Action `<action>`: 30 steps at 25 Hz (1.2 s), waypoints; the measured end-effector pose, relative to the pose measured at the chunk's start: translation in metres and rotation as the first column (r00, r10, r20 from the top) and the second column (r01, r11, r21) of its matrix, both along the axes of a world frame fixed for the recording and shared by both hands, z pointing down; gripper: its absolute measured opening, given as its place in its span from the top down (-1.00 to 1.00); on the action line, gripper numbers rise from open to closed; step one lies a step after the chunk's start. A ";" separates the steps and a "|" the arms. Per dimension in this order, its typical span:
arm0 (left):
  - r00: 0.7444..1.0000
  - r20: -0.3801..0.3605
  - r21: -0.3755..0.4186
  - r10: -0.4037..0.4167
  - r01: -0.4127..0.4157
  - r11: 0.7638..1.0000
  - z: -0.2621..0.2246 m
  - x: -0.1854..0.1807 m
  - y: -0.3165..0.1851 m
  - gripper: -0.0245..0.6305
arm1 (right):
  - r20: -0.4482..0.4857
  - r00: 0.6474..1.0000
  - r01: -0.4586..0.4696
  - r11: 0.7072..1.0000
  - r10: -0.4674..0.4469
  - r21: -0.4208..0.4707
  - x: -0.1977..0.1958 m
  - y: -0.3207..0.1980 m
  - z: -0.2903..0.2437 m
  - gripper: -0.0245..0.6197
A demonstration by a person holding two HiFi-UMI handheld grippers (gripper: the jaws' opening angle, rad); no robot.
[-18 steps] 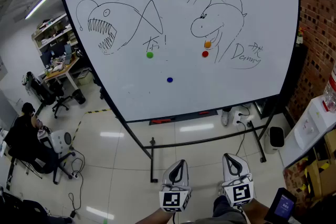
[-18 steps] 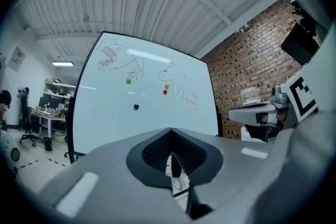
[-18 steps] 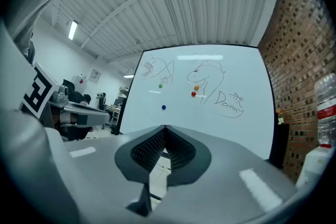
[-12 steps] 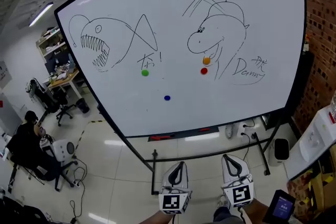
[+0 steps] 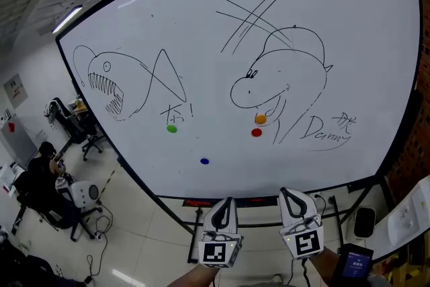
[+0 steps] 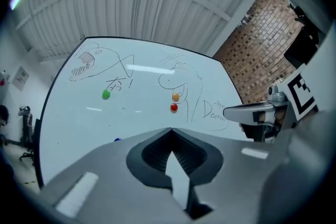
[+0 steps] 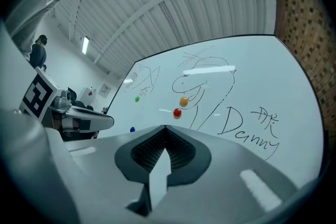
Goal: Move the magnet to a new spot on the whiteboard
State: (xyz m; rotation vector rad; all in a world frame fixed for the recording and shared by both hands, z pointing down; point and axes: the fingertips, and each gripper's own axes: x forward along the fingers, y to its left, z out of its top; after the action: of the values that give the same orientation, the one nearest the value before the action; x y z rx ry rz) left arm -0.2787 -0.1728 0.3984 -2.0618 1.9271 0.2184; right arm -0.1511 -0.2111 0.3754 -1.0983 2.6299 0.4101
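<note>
Evidently the left claw (image 5: 228, 201) and right claw (image 5: 286, 192), both clenched empty, point up at the whiteboard (image 5: 201, 30) from well short, seemingly to line up a magnet (image 5: 256, 132) ahead.

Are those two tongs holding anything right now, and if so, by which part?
Nothing is held. The left tongs and the right tongs are both shut and empty, short of the whiteboard.

One whiteboard (image 5: 201, 23) bears four magnets: one green magnet (image 5: 172, 128), one orange magnet (image 5: 260, 119), one red magnet (image 5: 256, 132), one blue magnet (image 5: 204, 160). Two drawings are on the whiteboard: one fish drawing (image 5: 124, 85), one dinosaur drawing (image 5: 279, 87).
</note>
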 end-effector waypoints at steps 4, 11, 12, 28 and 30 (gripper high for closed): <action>1.000 -0.002 -0.003 -0.018 0.018 1.000 -0.002 -0.008 -0.026 0.93 | -0.007 1.000 0.013 1.000 -0.013 0.006 -0.007 -0.028 -0.005 0.90; 1.000 0.008 0.029 0.028 -0.028 0.999 -0.017 -0.015 -0.052 0.93 | -0.077 0.996 -0.038 0.997 0.043 0.068 -0.022 -0.056 -0.012 0.90; 0.999 0.011 0.035 0.038 -0.038 0.999 -0.021 -0.015 -0.056 0.93 | -0.086 0.995 -0.049 0.996 0.056 0.080 -0.024 -0.059 -0.015 0.90; 0.994 -0.007 0.113 0.106 -0.105 0.988 -0.092 -0.048 -0.098 0.92 | -0.217 0.948 -0.161 0.938 0.234 0.306 -0.077 -0.117 -0.104 0.50; 0.993 -0.007 0.111 0.118 -0.117 0.987 -0.094 -0.047 -0.097 0.92 | -0.238 0.933 -0.186 0.930 0.269 0.317 -0.080 -0.123 -0.103 0.47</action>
State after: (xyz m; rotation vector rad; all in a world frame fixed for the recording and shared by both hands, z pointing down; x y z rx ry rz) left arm -0.3256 -0.2702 0.3047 -2.1066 1.7605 0.3583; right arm -0.2316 -0.3338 0.2723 -1.3328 2.5563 1.0367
